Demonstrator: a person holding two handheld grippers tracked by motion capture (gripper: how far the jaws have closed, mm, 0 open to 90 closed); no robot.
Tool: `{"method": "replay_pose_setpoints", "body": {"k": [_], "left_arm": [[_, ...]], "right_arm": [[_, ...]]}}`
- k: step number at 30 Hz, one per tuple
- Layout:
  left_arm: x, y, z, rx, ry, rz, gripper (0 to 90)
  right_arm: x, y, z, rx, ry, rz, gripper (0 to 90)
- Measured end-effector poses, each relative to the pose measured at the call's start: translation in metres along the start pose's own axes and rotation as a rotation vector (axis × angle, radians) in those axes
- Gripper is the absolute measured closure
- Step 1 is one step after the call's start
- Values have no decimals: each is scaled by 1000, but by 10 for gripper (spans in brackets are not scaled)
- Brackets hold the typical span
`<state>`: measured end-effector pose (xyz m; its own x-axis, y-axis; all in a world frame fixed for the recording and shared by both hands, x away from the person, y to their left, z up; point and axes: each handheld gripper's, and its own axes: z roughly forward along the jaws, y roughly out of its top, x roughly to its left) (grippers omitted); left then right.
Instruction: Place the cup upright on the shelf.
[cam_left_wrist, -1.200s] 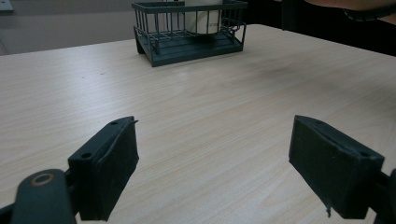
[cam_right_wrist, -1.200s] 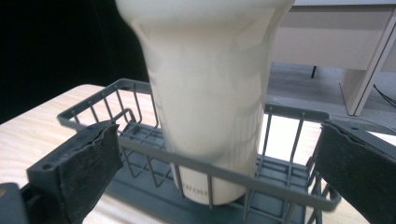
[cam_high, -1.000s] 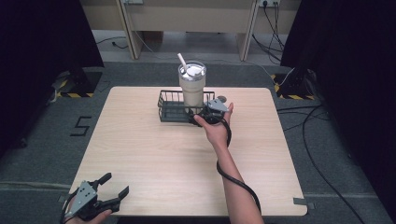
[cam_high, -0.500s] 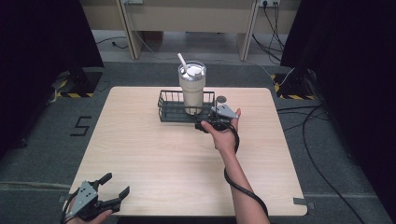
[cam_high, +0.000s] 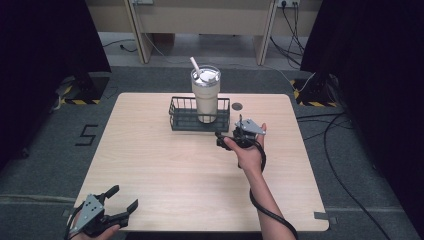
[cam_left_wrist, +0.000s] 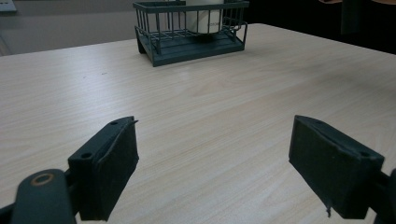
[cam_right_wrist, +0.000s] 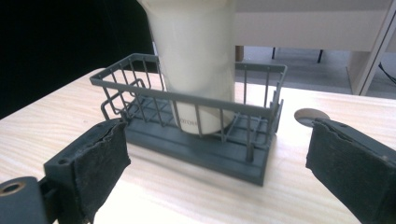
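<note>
Item: cream tumbler (cam_high: 206, 95) with white straw (cam_high: 194, 64), standing upright inside a dark wire basket (cam_high: 182, 120), upper centre of the high view, on a pale wooden table (cam_high: 165, 165).

Right gripper (cam_high: 223, 139): lay just below the basket's right corner, jaws spread, holding nothing. Its own view showed the basket's near wall between the pads and faint lettering low on the tumbler (cam_right_wrist: 196, 51), unreadable from above.

Left gripper (cam_high: 122, 205): lower left of the frame at the table's near edge, jaws spread wide, well apart from the basket (cam_left_wrist: 191, 30).

Change: the right gripper had drawn back from the basket, toward the lower right; the left had stayed put.
</note>
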<state>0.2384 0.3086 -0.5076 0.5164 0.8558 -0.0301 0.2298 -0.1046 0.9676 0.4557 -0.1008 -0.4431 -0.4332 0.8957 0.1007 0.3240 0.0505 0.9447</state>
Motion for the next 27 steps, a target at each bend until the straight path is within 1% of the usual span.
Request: {"method": "replay_pose_setpoints", "body": {"k": [5,6,7,11,12,14,17,18,20,25,26,27], "left_arm": [[0,0,0,1,0,0,149],[-1,0,0,2,0,0,149],[-1,0,1,2,0,-1,149],[-1,0,1,1,0,-1,149],[-1,0,1,1,0,-1,149],[-1,0,1,1,1,-2,149],[-2,0,1,2,1,-1,149],[-1,0,1,4,1,2,149],[-1,0,1,5,1,3,149],[-1,0,1,6,2,4,149],[-1,0,1,6,2,4,149],[-1,0,1,7,2,4,149]], "right_arm": [[-6,-5,-12,3,-2,15,69],[-6,-5,-12,3,-2,15,69],[-8,-7,-17,4,-6,9,71],[-11,-11,-23,12,-6,4,71],[-14,-14,-28,11,-15,5,74],[-15,-14,-29,11,-17,5,74],[-18,-19,-36,17,-27,6,78],[-20,-23,-41,25,-29,1,78],[-21,-24,-43,26,-33,-1,78],[-25,-33,-57,25,-41,10,86],[-25,-33,-57,25,-41,10,86],[-27,-35,-62,24,-45,4,87]]}}
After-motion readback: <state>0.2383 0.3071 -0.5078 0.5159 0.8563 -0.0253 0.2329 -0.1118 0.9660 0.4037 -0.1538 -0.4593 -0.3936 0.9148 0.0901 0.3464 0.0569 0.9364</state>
